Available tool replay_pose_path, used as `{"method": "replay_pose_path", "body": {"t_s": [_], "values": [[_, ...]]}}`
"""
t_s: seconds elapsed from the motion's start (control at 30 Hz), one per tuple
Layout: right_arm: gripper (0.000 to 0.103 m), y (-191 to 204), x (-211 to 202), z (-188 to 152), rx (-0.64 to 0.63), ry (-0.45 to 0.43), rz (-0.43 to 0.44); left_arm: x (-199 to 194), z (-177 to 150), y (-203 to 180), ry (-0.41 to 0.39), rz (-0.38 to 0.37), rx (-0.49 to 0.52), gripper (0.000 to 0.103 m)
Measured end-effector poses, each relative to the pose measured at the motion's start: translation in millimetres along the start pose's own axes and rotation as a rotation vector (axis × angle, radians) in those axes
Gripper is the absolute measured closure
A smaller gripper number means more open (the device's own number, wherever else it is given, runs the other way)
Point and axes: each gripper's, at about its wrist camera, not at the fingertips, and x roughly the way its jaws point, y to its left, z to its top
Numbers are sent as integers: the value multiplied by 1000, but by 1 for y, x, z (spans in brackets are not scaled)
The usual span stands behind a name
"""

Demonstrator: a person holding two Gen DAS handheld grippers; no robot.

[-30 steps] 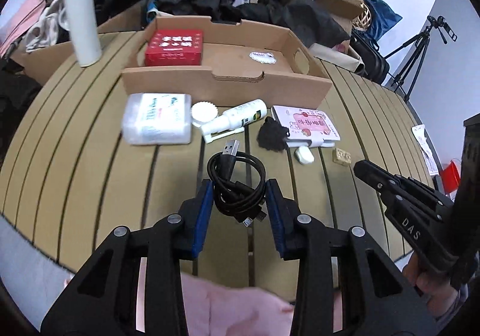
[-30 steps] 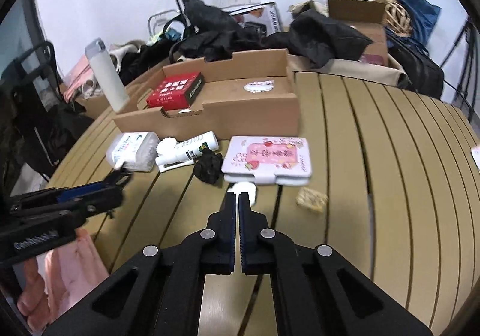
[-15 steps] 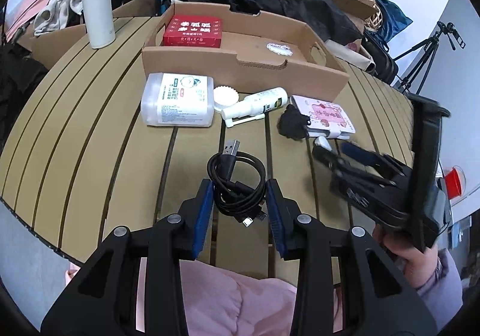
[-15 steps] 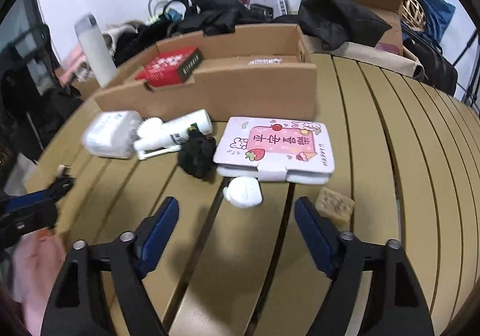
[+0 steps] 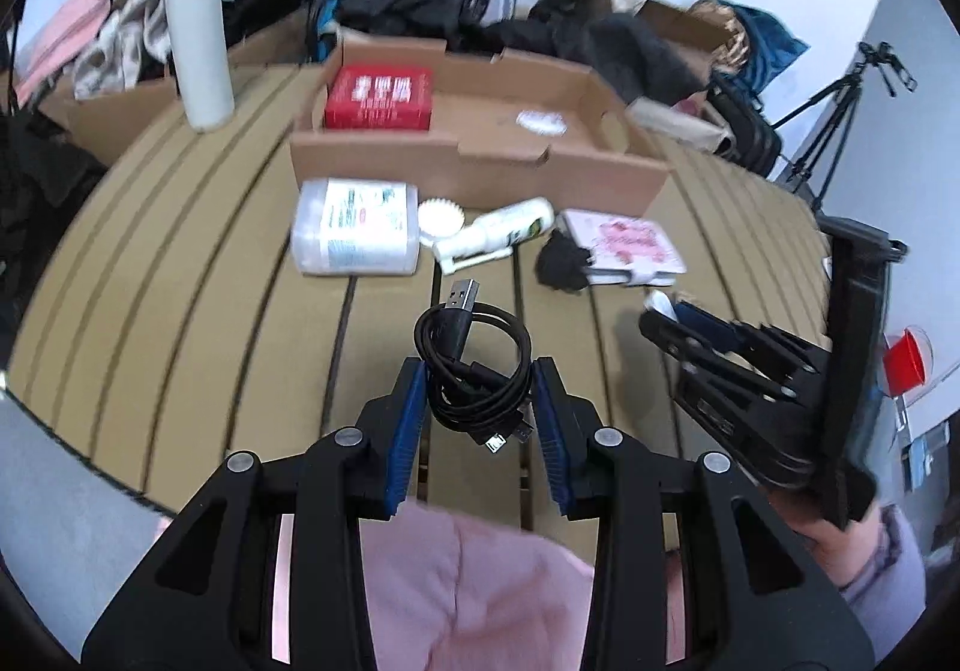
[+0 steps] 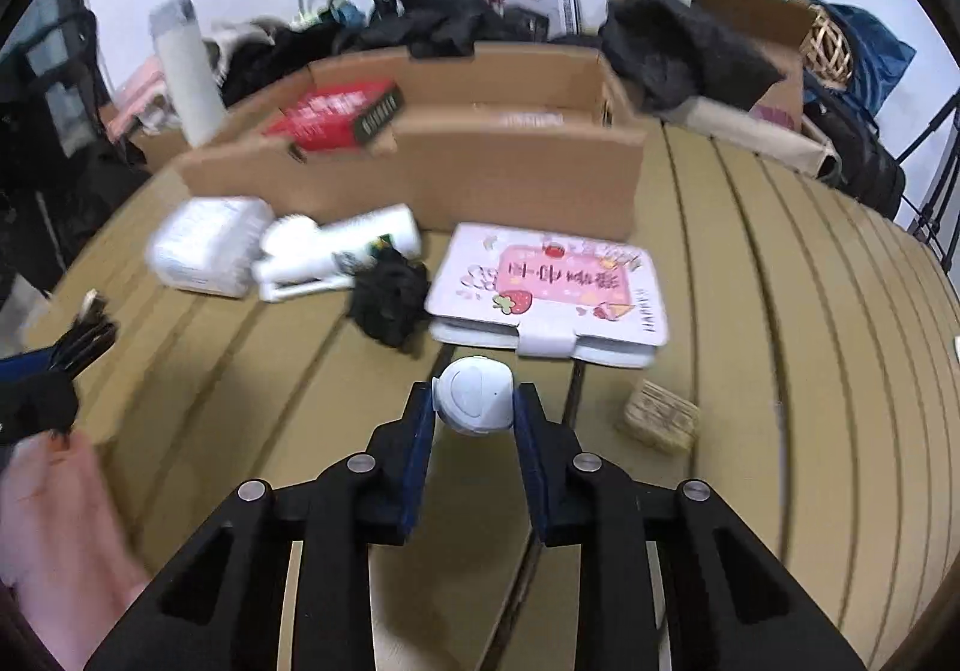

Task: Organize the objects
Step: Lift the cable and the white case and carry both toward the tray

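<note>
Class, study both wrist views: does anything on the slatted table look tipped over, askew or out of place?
Yes. The white spray bottle lies on its side before the cardboard tray rather than standing, and a loose black scrunchie sits against the pink case. Nothing looks spilled or broken.

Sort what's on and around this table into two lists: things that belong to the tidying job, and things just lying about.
Part of the job:
- black cable in left gripper
- small white case in right gripper
- cardboard tray
- red box
- pink wallet
- white tube

Lying about:
- white flask
- tripod
- dark clothes
</note>
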Motion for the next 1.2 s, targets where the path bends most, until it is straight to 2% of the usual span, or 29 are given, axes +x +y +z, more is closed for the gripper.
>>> {"method": "replay_pose_path", "body": {"t_s": [0.13,0.27,0.33,0.47,0.7,0.93,1.03,1.2], "values": [[74,8,-70,-16,-14,-47,24,-53,-19,-8,-63,2,41,71],[74,23,-139,-37,-55,-93,0,-94,-43,-13,-103,-15,68,71],[74,29,-172,-49,-35,-122,-10,-113,-56,-15,-118,-19,75,71],[74,45,-213,-73,-17,-162,12,-140,-85,-20,-149,-6,114,71],[74,64,-225,-98,-55,-147,16,-161,-99,-23,-187,-2,120,71],[74,59,-221,-98,-38,-143,26,-151,-93,-22,-175,5,113,71],[74,57,-210,-86,-38,-132,28,-142,-84,-21,-162,2,108,71],[74,52,-188,-54,-34,-132,35,-117,-49,-12,-138,6,85,71]]}}
